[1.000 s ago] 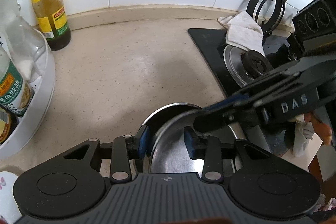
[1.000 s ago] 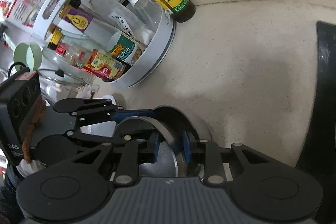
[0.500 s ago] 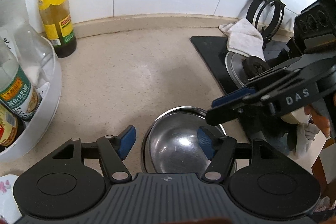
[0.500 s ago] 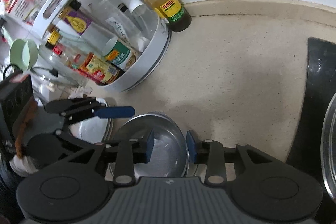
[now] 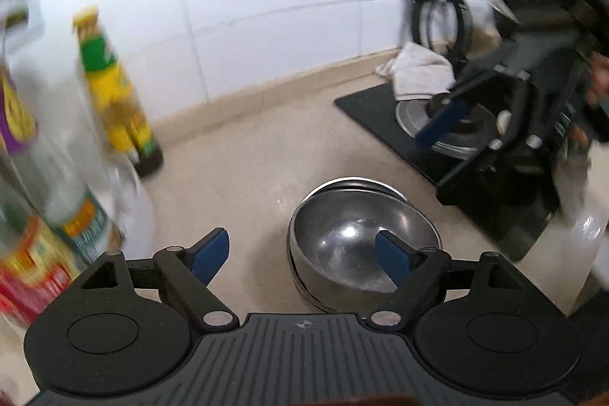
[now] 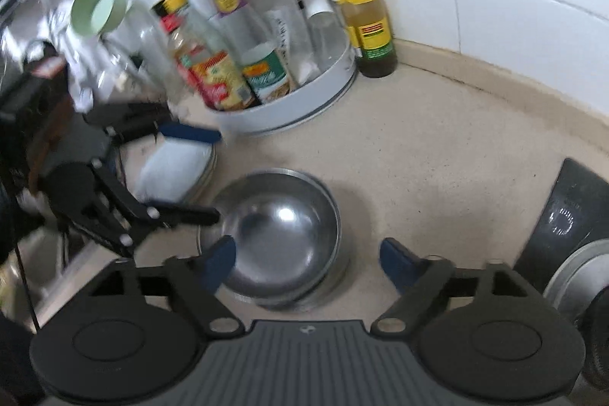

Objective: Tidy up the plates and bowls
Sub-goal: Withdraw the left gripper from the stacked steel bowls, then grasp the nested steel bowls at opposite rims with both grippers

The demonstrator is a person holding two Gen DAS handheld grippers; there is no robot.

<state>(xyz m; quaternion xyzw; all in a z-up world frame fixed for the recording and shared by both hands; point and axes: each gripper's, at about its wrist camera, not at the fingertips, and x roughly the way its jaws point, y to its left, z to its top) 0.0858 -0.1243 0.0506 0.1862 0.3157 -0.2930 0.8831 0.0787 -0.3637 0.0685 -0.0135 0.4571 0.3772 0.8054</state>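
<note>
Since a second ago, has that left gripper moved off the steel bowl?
Yes. The left gripper has backed away from the steel bowl on the countertop; its fingers, clamped on the rim before, have just been opening, nothing pressed between them.

right tool (image 6: 306, 259): jaws just opened, empty | steel bowls (image 6: 279, 234): stacked on counter (image 6: 437, 155)

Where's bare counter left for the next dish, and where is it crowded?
Free: the beige counter behind the steel bowl stack, between the white bottle rack and the black stove, up to the tiled wall. Crowded: the rack side, where a plate lies beside the stack, and the stove with its cloth.
</note>
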